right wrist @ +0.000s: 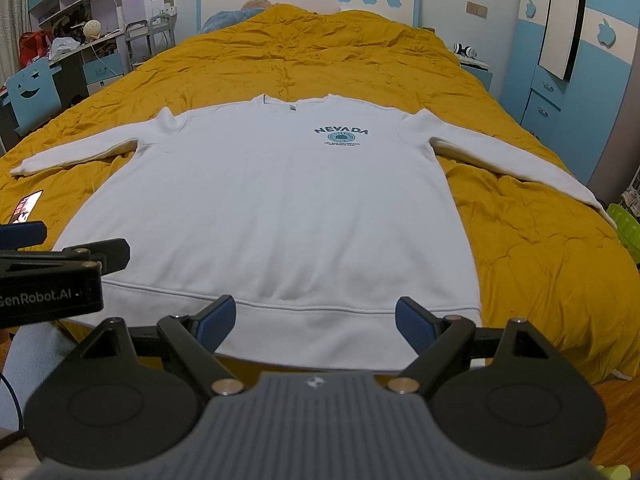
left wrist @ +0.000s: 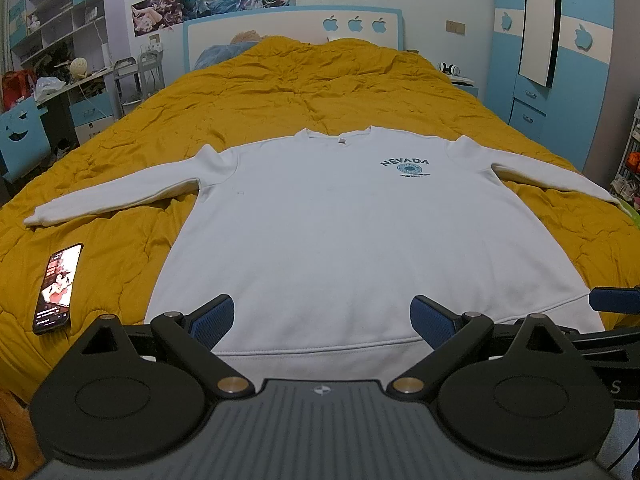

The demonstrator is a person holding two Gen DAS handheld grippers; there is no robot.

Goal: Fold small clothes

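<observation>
A white long-sleeved sweatshirt [left wrist: 340, 232] with a teal "NEVADA" print lies flat, front up, on a mustard-yellow quilt, both sleeves spread out to the sides; it also shows in the right wrist view [right wrist: 272, 208]. My left gripper [left wrist: 322, 318] is open and empty, hovering over the hem near its middle. My right gripper [right wrist: 316, 320] is open and empty, just above the hem toward the right side. The left gripper's body shows at the left edge of the right wrist view [right wrist: 48, 280].
A phone [left wrist: 56, 288] with its screen lit lies on the quilt [left wrist: 280, 92] left of the sweatshirt, below the left sleeve cuff. A headboard, desk and shelves stand at the back left, a blue wardrobe [left wrist: 560, 60] at the right. The bed's front edge is near the hem.
</observation>
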